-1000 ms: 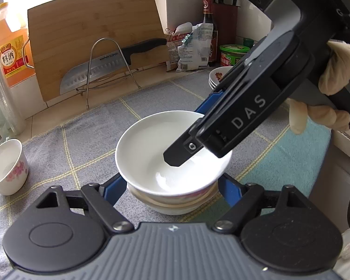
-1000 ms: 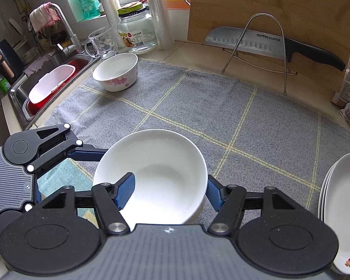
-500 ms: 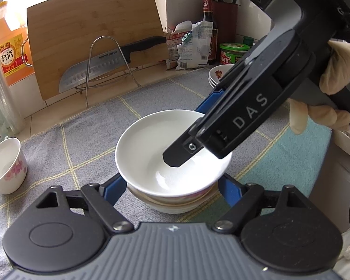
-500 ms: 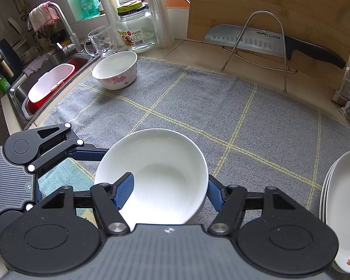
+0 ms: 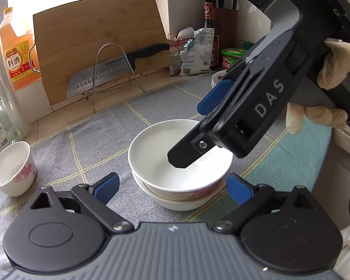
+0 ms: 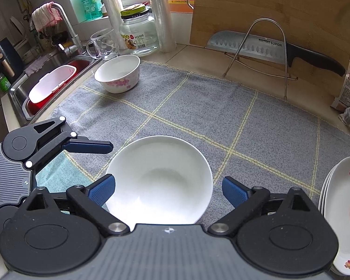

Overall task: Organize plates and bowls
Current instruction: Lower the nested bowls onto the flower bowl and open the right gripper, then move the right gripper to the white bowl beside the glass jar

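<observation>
The grey checked cloth [image 6: 221, 116] covers the worktop and carries all the crockery. A wooden cutting board [image 6: 280, 18] leans against the back wall, with a cleaver [image 6: 256, 46] propped on a wire rack [image 6: 266, 44] in front of it. The sink [image 6: 58, 63] lies at the far left in the right wrist view and contains a red and white basin [image 6: 49, 86].

The stacked bowls [image 5: 182, 170] sit near the front edge of the cloth: a plain white bowl [image 6: 158, 179] is nested in a lower bowl, which shows under its rim in the left wrist view. The stack of plates [image 6: 343, 210] rests at the right edge of the cloth, well apart from the bowls. A floral bowl [image 6: 117, 73] stands alone at the far left corner of the cloth, near the sink.

The left gripper [image 5: 172, 187] is spread wide, its blue pads [image 5: 105, 186] on either side of the bowl stack and clear of it. The right gripper [image 6: 168, 190] is likewise spread wide, with one pad at each side of the top bowl's rim; neither pad clamps it. In the left wrist view the right gripper body hangs above the bowl, one black finger tip over the bowl's interior
</observation>
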